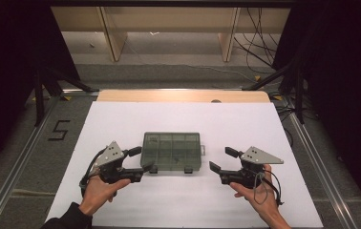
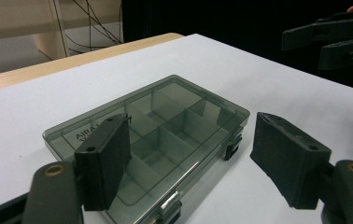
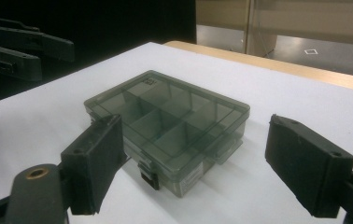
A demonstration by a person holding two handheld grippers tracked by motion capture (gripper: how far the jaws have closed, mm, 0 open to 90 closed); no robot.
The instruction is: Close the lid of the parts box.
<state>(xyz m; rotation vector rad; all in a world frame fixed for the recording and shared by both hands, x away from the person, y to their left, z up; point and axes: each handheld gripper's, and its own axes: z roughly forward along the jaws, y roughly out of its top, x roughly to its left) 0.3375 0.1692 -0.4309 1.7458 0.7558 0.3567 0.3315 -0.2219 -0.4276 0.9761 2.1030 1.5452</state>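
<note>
Grey box (image 2: 151, 135) lettering, left-view exclusive

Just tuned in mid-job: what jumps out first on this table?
A smoky grey translucent plastic compartment box, lid closed, sits mid-table on the white table cover. The left claw stands at its left front corner and the right claw to its right, both open, neither gripping it.

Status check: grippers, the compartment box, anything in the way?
Left gripper open, at box corner. Right gripper open, clear of it. Compartment box shut, flat on table. Nothing blocking.
</note>
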